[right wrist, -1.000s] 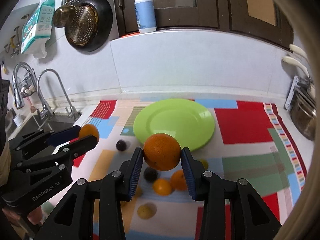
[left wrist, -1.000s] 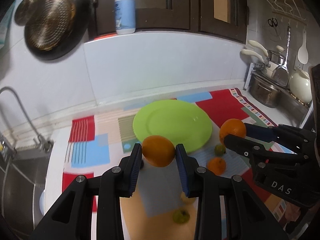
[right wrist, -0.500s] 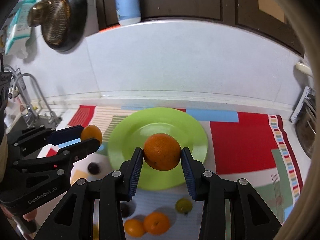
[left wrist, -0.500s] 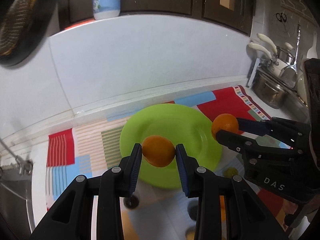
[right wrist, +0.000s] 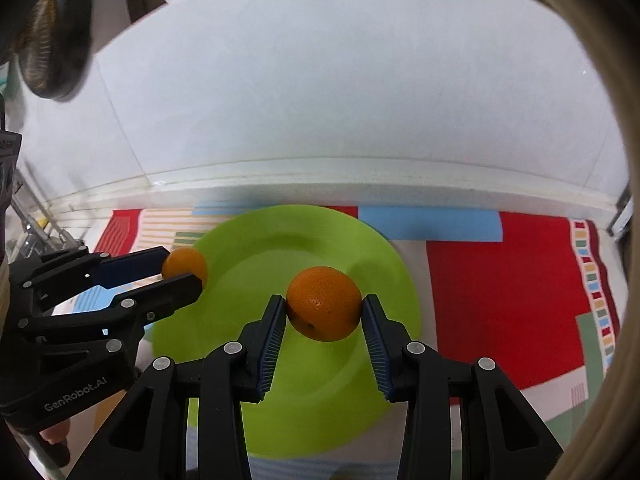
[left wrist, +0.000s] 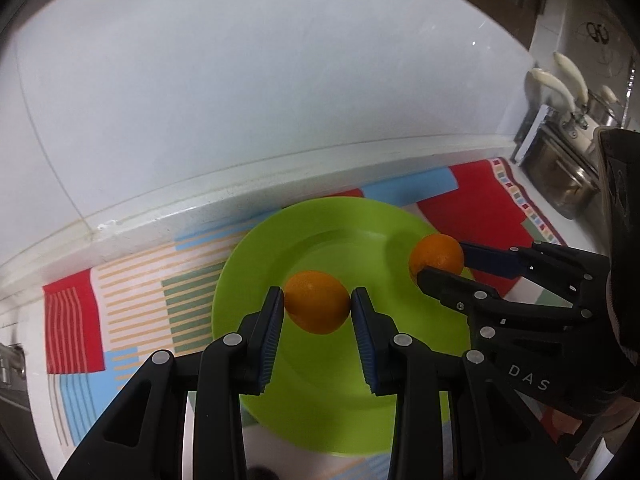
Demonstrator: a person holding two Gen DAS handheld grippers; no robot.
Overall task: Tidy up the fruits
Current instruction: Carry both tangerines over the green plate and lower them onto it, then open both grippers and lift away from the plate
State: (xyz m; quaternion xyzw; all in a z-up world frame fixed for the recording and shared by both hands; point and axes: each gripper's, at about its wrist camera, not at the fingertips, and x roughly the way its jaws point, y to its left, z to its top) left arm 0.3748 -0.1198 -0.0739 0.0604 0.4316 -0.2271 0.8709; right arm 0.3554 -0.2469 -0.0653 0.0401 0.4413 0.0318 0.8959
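Where loose fruit lay: both oranges point(left wrist: 316, 307) point(right wrist: 323, 303) (gripped) now over plate point(left wrist: 320, 420).

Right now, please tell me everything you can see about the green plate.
The green plate is round, bright lime, smooth and glossy, maybe plastic, with a broad shallow rim. It lies flat on a colourful patchwork mat near the white wall. Nothing lies on its visible surface. Above it, the left gripper and right gripper each hold an orange; whether either fruit touches it cannot be told.
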